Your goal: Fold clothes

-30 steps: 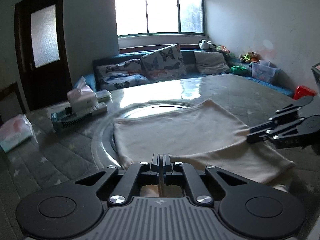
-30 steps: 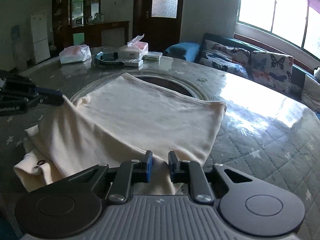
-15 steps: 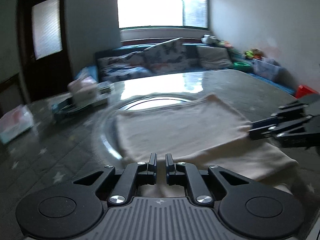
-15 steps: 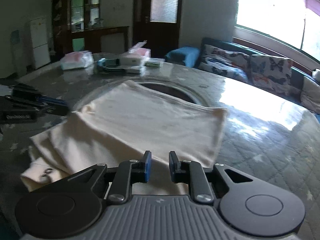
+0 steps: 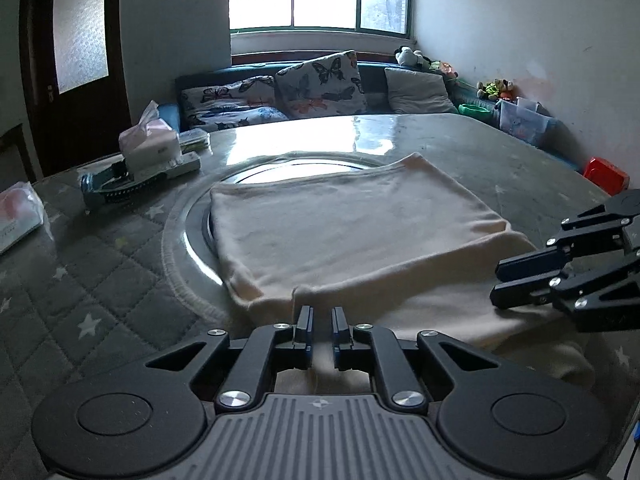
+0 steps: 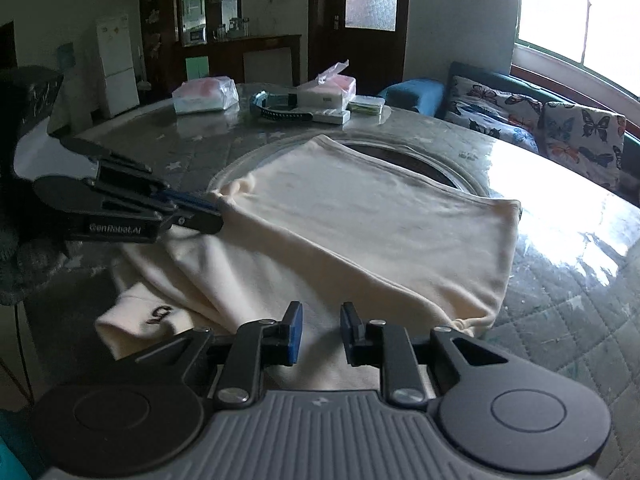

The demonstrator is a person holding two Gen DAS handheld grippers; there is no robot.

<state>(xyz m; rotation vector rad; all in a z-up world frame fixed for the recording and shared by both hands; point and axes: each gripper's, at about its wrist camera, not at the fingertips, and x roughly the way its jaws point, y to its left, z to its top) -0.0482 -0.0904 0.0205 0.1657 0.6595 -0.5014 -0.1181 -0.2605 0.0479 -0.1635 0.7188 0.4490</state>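
The cream garment [image 5: 352, 232] lies on the round table [image 5: 500, 152], partly over the glass turntable ring [image 5: 188, 236] at the table's middle, and it is already folded at least once: a flat upper panel has been laid over a lower layer that sticks out along the near edge. In the right wrist view the same garment [image 6: 360, 232] shows a further loose piece at the near left corner, a cuff or hem with a small dark embroidered mark [image 6: 158, 314], not yet tucked in. So the task looks to be in its middle stretch, with the big fold laid down and the protruding near layers and that cuff left to gather, and probably one more fold to make a compact bundle. The left gripper [image 5: 320, 322] hovers at the near edge of the cloth with its jaws a little apart and nothing between them; seen from the right wrist view, the left gripper [image 6: 208, 212] has its tips right at the left corner of the upper panel, and whether they touch the fabric cannot be told. The right gripper [image 6: 320, 330] is also spread apart and empty, just above the near edge; from the left wrist view the right gripper [image 5: 504, 284] sits over the garment's right side. Farther off on the table's far left stand a tissue box [image 5: 150, 144], a dark brush-like item [image 5: 116, 184] and a plastic-wrapped pack [image 5: 18, 216].
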